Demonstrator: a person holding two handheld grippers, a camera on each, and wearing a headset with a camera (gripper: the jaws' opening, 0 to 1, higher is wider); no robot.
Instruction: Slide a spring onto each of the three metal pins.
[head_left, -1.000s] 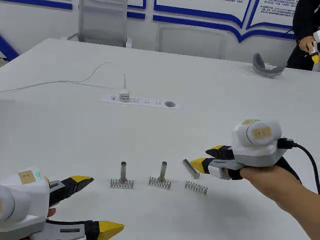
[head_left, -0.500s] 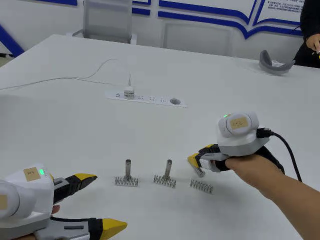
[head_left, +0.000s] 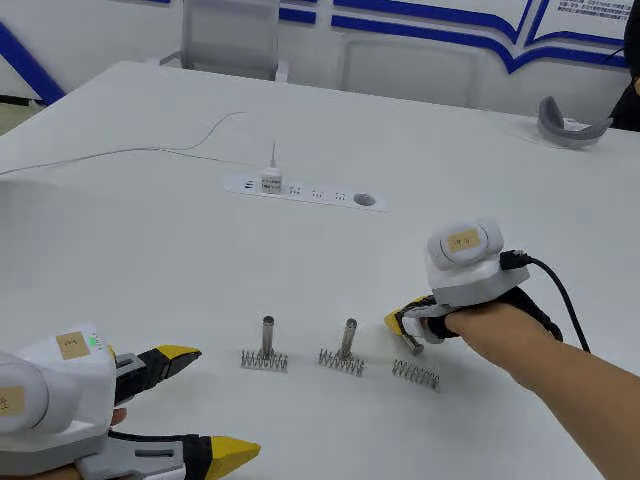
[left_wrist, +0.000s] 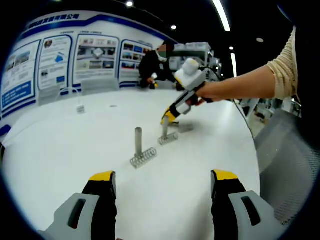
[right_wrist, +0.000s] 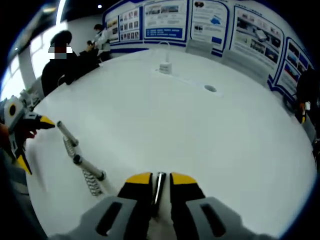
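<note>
status: 0 of 3 springs on, as far as I can judge.

- right gripper (head_left: 402, 322): jaws clenched on the third pin (head_left: 412, 344), held low over the tabletop (head_left: 150, 230). The right gripper view has the shaft pinched between the yellow tips. The pin's free end points toward 5 o'clock, at the right spring (head_left: 416, 374), which lies flat and loose just beside it. Can't tell if the pin touches the tabletop.
- left pin (head_left: 268, 333) and middle pin (head_left: 349, 337): both upright, side by side, at roughly 9 o'clock of the right gripper.
- left spring (head_left: 264, 360) and middle spring (head_left: 341, 362): each lies on its side at the foot of its pin. In the left gripper view the coils lie across the base, not around the shaft, so I count neither as done.
- left gripper (head_left: 208, 403): jaws released and wide apart, grasping nothing. It sits at 7 o'clock of the left pin, well apart from it.

left to do: all three springs.

my read of the step in hand: mate the third pin with the right spring, since that spring sits closest to the gripped pin. The idle left gripper is free to steady that spring, or to lift one of the other two over an upright pin.

risks: the springs are small and could roll or skid when nudged. A bump could also tip an upright pin.
</note>
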